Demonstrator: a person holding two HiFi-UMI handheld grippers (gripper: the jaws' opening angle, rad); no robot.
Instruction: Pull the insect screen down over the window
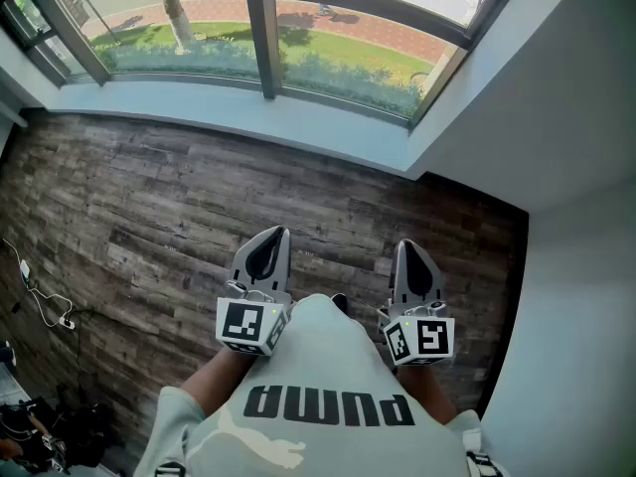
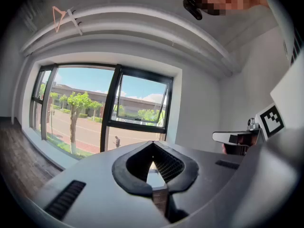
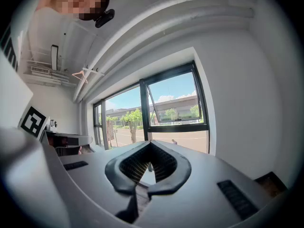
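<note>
While the window stands well ahead, its glass bare, no insect screen shows over it, so the pull seems not begun. Left gripper and right gripper, both clenched empty, probably must first reach the window's top.

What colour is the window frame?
The window frame is dark, near black. It shows best in the left gripper view, against the bright outdoors.
</note>
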